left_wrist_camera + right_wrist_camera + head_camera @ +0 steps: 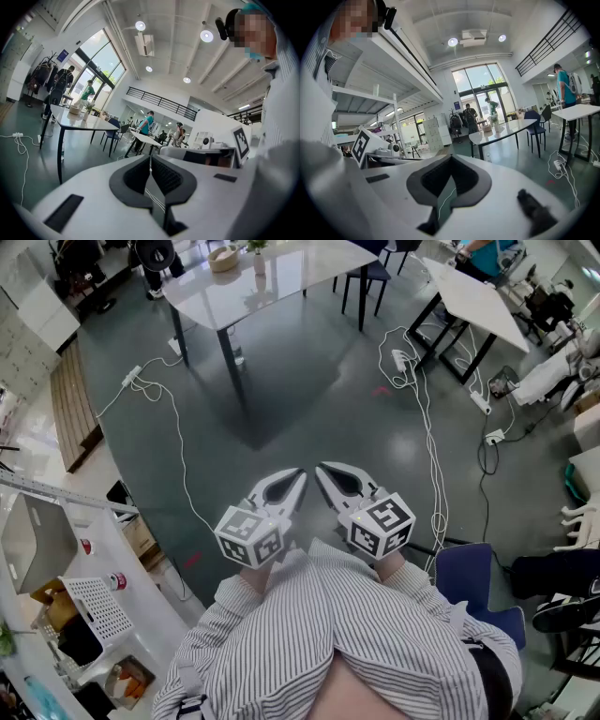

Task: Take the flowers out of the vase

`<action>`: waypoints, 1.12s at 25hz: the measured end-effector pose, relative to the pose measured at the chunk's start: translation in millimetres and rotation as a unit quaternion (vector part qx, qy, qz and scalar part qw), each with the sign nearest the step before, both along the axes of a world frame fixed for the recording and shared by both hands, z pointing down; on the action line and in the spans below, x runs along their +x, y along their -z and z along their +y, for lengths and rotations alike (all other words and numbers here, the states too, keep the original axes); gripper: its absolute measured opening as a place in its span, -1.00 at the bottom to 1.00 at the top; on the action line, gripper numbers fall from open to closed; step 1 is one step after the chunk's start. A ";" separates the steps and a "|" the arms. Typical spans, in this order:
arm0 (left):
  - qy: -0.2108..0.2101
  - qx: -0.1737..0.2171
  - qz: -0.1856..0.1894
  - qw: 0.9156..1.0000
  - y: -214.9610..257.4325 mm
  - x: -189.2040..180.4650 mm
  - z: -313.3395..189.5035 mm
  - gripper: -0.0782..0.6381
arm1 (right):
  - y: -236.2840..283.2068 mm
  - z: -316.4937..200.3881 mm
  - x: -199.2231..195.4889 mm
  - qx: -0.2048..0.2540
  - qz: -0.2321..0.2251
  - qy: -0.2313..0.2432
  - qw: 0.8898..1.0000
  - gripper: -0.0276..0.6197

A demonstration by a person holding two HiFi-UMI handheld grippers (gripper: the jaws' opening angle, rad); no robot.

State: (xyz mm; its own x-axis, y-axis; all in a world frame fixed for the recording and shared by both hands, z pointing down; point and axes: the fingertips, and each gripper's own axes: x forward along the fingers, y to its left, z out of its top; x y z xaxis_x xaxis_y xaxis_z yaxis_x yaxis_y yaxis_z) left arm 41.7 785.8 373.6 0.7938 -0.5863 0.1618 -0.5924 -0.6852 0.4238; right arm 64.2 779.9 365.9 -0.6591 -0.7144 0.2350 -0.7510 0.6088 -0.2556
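Flowers [256,247] not in hand yet. Left tool [300,472] and right tool [320,468]: both pressed together with nothing between them. They sit close to the chest, tips nearly meeting, aimed roughly level.

Further out, at 12 o'clock from the tools and well apart: grey bench [281,282]. A small vase [259,262] stands upright near its far end with the green stems in it. A round basket [223,257] is just beside the vase at its 9 o'clock. Too small to tell stem count.

On the floor there's a white cable tangle [403,362] at 1 o'clock and a power strip [131,377] with its lead at 10 o'clock.

Risks, my read:
- Task hasn't started, so the whole approach is ahead. Drifting off the straight line puts feet in cable.
- Both tools need opening before the reach; arriving closed just knocks the vase.
- Vase looks light and narrow. Pulling stems without the other tool steadying it could tip it or drag it into the basket.
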 end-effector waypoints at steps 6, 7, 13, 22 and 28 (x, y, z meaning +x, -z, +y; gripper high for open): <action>0.004 -0.002 0.001 1.000 -0.6 1.5 -1.9 -0.72 | 1.7 -0.9 0.6 0.001 0.003 0.006 1.000 -0.87; 0.004 -0.002 0.001 1.000 -1.3 1.5 -1.8 -0.72 | 1.8 -0.7 0.8 0.002 0.003 0.006 1.000 -0.87; 0.005 -0.002 0.001 1.000 -1.0 8.5 -1.9 -0.72 | 2.7 -1.1 7.7 0.006 0.007 0.006 1.000 -0.87; 0.008 0.002 0.005 1.000 3.1 27.6 -6.5 -0.72 | 9.4 -5.3 30.8 0.006 -0.031 -0.003 1.000 -0.87; 0.009 0.004 0.017 1.000 -4.5 48.4 -0.8 -0.72 | -6.0 1.9 47.3 -0.007 -0.034 0.003 0.999 -0.87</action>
State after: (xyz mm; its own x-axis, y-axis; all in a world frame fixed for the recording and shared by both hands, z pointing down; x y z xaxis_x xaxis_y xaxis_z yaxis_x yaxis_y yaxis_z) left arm 90.1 785.0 378.1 0.7880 -0.6019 0.1298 -0.5902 -0.6784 0.4376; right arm 111.5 781.8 371.8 -0.6779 -0.7077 0.1992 -0.7283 0.6092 -0.3138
